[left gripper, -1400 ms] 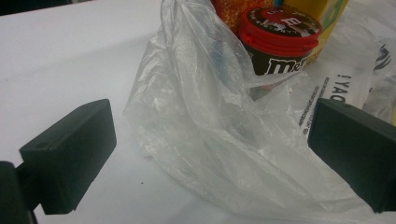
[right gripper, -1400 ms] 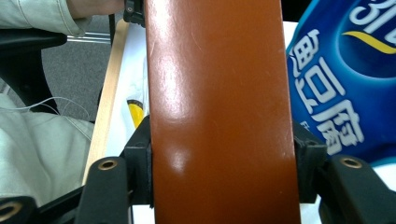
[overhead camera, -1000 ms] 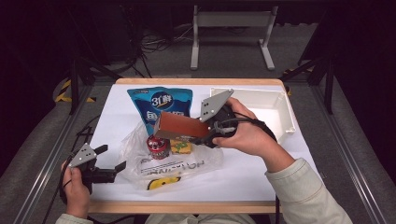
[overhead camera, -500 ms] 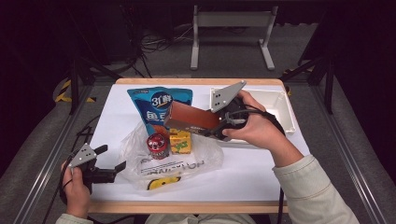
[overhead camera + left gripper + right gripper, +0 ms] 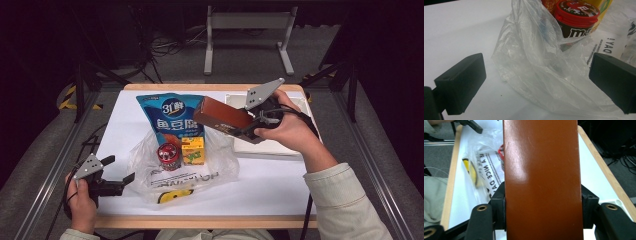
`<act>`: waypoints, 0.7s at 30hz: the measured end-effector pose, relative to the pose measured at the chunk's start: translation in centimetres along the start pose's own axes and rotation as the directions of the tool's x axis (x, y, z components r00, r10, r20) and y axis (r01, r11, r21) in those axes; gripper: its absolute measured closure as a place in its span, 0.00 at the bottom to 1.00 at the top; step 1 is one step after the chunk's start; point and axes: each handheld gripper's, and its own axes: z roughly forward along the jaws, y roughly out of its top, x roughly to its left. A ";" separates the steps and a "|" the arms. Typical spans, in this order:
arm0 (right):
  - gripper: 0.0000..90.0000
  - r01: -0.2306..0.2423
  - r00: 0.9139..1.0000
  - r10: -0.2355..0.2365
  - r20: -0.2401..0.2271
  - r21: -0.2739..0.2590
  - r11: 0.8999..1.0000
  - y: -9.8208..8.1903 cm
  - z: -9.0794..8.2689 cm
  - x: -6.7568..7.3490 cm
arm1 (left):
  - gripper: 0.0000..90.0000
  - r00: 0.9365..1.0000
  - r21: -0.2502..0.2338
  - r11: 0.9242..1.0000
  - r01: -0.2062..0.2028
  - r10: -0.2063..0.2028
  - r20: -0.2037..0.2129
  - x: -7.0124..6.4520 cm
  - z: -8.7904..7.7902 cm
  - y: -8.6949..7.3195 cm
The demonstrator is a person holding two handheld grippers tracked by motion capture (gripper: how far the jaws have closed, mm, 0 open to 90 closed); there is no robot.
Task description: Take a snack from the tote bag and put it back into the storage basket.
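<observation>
High view, left edge: left gripper (image 5: 119,181) rests low at the near-left corner of the table (image 5: 280,180), jaws spread and empty, aimed toward the plastic bag (image 5: 210,172).
Left gripper view: both black jaws stand wide apart with the bag's crumpled film (image 5: 541,67) between them but untouched; likely parked there to steady or pull the bag's mouth when needed.
Bag contents: red-lidded M&M's tub (image 5: 168,155) upright, yellow carton (image 5: 193,150) just beside it on the right, a yellow-and-black item (image 5: 172,196) flat near the front edge. Bag looks half unpacked, as a judgement.
Blue pouch: snack pouch with Chinese print (image 5: 172,117) lies flat behind the bag, top toward the far edge.
Brown box: glossy reddish-brown box (image 5: 222,116) is in the air above the table, between the pouch and the white tray (image 5: 300,146), clear of both.
Right gripper: right gripper (image 5: 246,129) is clamped on the box across its narrow width; right gripper view shows a jaw pressed on each side face of the box (image 5: 541,180).
Box axis: long axis runs along the jaws, free end pointing left and slightly up toward the pouch, held end toward the person's hand (image 5: 287,131).
Reason for hold: gripping one end keeps the box level and leaves its length free to lay down; probably headed for the tray.
</observation>
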 end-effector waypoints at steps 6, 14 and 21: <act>0.47 -0.015 1.000 0.015 0.018 0.002 1.000 -1.0 -0.5 -1.1 | 0.02 1.000 -0.003 1.000 -0.008 0.008 0.012 0.0 -0.1 0.0; 0.47 -0.043 0.999 0.043 0.034 0.007 0.999 -2.1 -0.7 -2.5 | 0.02 1.000 -0.003 1.000 -0.011 0.011 0.011 0.0 -0.1 -0.1; 0.47 -0.064 0.996 0.063 0.060 0.014 0.998 -3.1 -1.5 -3.5 | 0.02 1.000 -0.004 1.000 -0.011 0.011 0.010 0.0 -0.1 -0.1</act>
